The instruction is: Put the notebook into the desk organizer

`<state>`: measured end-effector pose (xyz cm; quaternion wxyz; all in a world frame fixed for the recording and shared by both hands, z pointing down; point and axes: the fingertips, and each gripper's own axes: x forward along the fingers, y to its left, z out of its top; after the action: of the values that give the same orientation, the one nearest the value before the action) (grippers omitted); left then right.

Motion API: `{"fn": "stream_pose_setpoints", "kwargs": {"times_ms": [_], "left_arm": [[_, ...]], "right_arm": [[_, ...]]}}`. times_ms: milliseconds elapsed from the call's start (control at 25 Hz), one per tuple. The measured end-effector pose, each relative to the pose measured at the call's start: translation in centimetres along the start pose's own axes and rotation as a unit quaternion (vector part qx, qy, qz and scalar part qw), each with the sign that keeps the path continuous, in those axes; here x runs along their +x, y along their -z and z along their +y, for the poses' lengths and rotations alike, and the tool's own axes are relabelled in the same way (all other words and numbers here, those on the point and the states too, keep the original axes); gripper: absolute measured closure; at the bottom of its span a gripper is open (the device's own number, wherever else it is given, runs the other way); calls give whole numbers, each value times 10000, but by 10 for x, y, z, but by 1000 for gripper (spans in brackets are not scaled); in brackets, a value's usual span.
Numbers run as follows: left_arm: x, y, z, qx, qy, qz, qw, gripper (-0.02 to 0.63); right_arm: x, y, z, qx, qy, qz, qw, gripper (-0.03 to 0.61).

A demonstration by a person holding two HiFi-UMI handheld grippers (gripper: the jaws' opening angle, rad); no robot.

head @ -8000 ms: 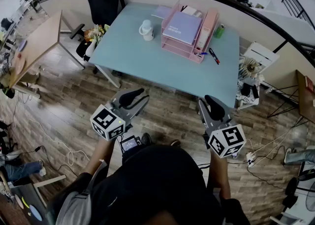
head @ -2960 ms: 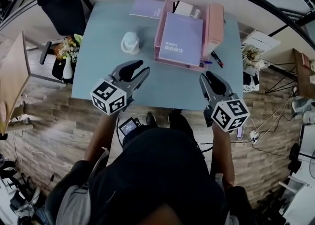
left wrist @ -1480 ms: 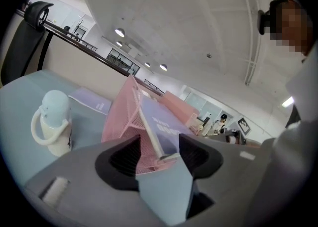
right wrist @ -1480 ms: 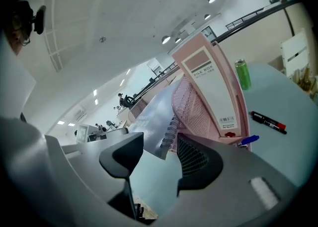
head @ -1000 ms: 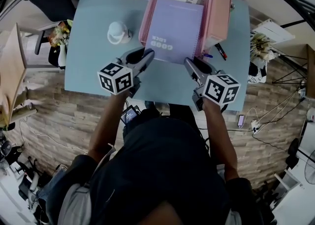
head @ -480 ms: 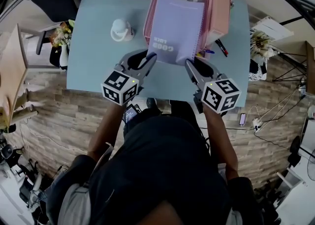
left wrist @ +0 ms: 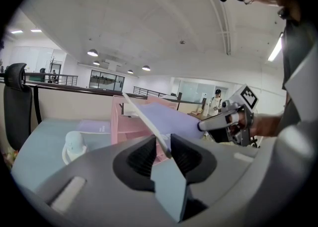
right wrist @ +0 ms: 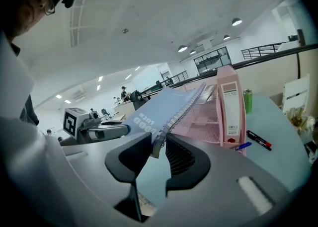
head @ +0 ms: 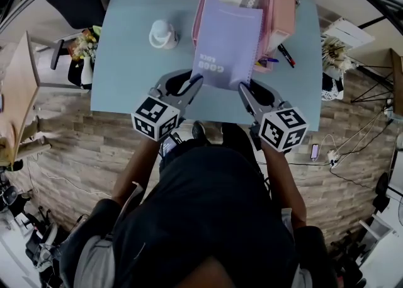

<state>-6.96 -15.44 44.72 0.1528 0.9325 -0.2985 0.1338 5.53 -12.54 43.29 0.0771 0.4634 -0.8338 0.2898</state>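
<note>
While both are pinching the notebook's near corners, the left hand-held gripper and right hand-held gripper are holding it tilted over the desk organizer's front. Insertion seems pending: its far edge is needing alignment with a tray opening. Free surface is lying left of the organizer.

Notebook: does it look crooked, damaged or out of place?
Only tilted: the notebook slopes above the pink desk organizer, with its near corners pinched by the left gripper and the right gripper. No damage is visible.
</note>
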Motion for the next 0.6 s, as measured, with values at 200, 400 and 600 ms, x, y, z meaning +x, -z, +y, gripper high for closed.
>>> {"fn": "stream_pose_setpoints", "kwargs": {"times_ms": [200, 400, 600], "left_arm": [[-17, 10, -8, 21, 43, 9, 10000, 462], [-35, 19, -18, 14, 77, 41, 10000, 462], [-47, 31, -28, -7, 135, 98, 9999, 462]], "right_arm": [[-6, 14, 15, -23, -4, 16, 10000, 487], [-14, 26, 31, -57, -14, 40, 10000, 487], [-23, 41, 41, -12, -35, 90, 10000, 486]]}}
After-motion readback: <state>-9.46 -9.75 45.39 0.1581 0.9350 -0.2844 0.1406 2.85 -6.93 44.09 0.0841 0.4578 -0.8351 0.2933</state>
